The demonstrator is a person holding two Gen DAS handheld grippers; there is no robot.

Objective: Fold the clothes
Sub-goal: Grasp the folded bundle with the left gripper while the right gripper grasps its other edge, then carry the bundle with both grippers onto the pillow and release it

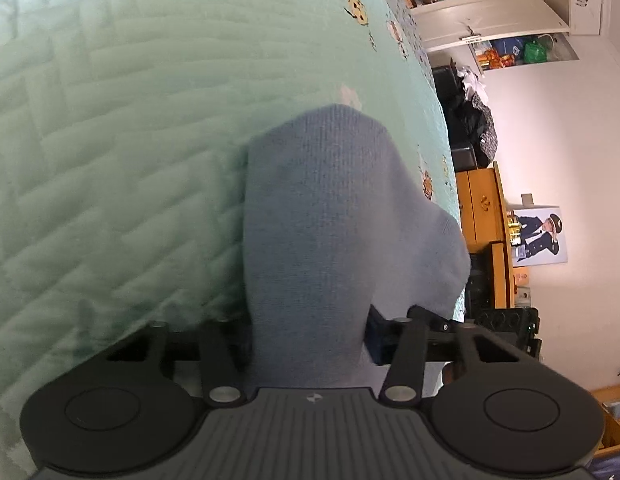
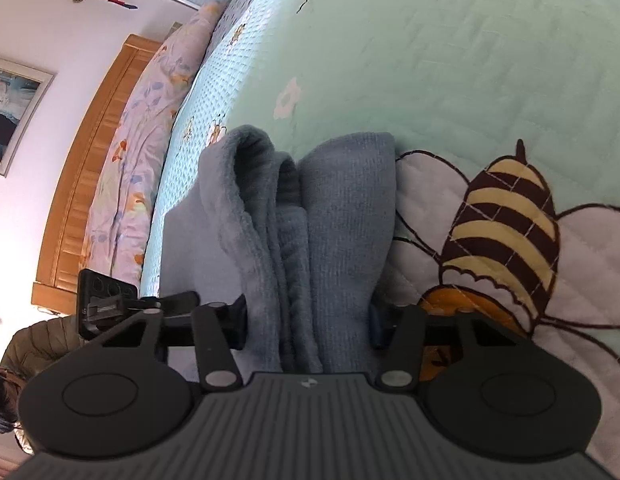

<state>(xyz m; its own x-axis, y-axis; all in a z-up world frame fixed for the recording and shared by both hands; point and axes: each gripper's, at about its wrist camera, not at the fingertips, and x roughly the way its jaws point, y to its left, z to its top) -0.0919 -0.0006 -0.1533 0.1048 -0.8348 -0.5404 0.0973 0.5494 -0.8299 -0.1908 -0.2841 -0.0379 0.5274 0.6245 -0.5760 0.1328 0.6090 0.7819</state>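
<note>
A mint-green quilted bedspread [image 1: 110,140] with one large striped bee motif [image 2: 505,232] fills both views. One blue-grey knitted garment [image 1: 321,220] hangs bunched above it, clamped at one end by the left gripper [image 1: 310,336] and at another by the right gripper [image 2: 310,320]. No writing is legible.

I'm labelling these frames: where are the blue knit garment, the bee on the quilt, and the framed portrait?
blue knit garment [image 2: 341,216], right wrist view, its bunched folds.
bee [image 2: 505,224], right wrist view, striped body.
framed portrait [image 1: 539,236], left wrist view, the uniformed figure.
</note>
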